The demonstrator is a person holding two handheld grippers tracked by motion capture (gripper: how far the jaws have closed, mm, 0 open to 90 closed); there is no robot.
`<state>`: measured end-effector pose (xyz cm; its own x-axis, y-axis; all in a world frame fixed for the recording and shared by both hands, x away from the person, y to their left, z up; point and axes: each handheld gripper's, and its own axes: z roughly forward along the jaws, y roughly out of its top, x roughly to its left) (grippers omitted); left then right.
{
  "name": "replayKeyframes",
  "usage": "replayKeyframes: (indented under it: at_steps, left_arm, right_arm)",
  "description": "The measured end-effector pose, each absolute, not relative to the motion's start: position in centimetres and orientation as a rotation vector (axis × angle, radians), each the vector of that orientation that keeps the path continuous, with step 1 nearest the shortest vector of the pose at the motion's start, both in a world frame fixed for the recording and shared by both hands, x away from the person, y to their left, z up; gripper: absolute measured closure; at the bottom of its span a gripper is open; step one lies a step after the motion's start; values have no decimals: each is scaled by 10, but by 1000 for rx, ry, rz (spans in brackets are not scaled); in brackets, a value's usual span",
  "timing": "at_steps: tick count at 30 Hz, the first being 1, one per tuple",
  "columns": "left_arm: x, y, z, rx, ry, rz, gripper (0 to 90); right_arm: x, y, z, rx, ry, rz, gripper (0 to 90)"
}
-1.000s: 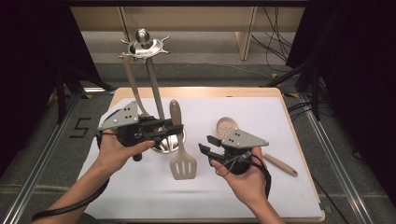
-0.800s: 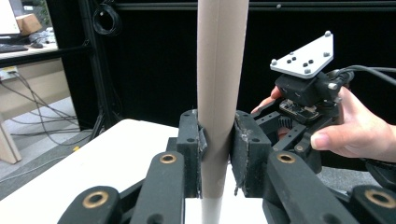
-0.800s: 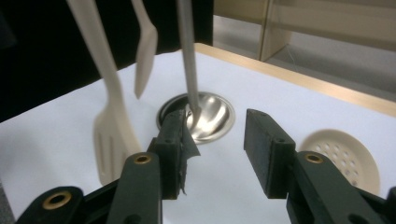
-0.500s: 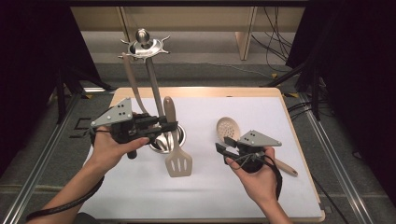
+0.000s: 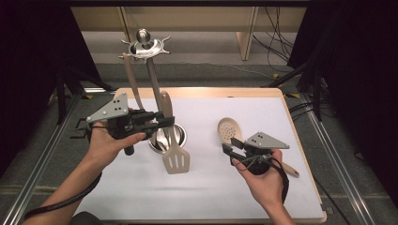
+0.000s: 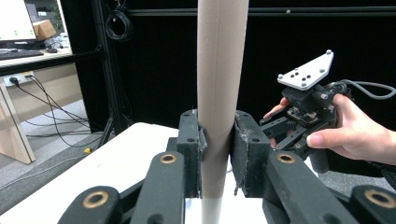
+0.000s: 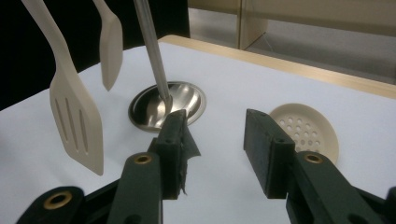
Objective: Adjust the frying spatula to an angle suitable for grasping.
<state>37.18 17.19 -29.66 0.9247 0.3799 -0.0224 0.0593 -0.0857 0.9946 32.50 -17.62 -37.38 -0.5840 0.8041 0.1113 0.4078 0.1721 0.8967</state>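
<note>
A beige slotted spatula (image 5: 176,161) hangs head down above the white mat, beside the metal utensil stand (image 5: 167,137). My left gripper (image 5: 164,120) is shut on its handle (image 6: 222,56), pads pressing both sides, as the left gripper view (image 6: 217,140) shows. A second beige utensil (image 5: 131,79) hangs from the stand's top ring. A perforated beige spoon (image 5: 228,131) lies on the mat at the right. My right gripper (image 5: 229,151) hovers just in front of it, open and empty (image 7: 215,135); its view shows the spoon bowl (image 7: 306,128) behind its right jaw.
The stand's pole (image 7: 152,51) rises from a round steel base (image 7: 187,100). The white mat (image 5: 263,108) covers a wooden table. Dark frame legs and cables stand past the table's far and side edges.
My left gripper has drawn the spatula a little left and up, so it hangs more upright. My right gripper has shifted right and slightly lower, still open.
</note>
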Motion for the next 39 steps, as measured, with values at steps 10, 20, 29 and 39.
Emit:
replayKeyframes:
  at_steps: [10,20,29,39]
  left_arm:
    - [377,179,-289,1653,365,316,743]
    - [380,184,-284,1657,375,328,743]
    - [386,193,-279,1653,390,343,743]
    - [395,204,-278,1650,433,358,743]
  right_arm:
    - [323,-182,-376,1150,2077,1355,603]
    - [326,-182,-376,1123,2067,1361,601]
    - [326,-180,-379,1164,2078,1384,601]
    - [326,-181,-379,1163,2087,1358,599]
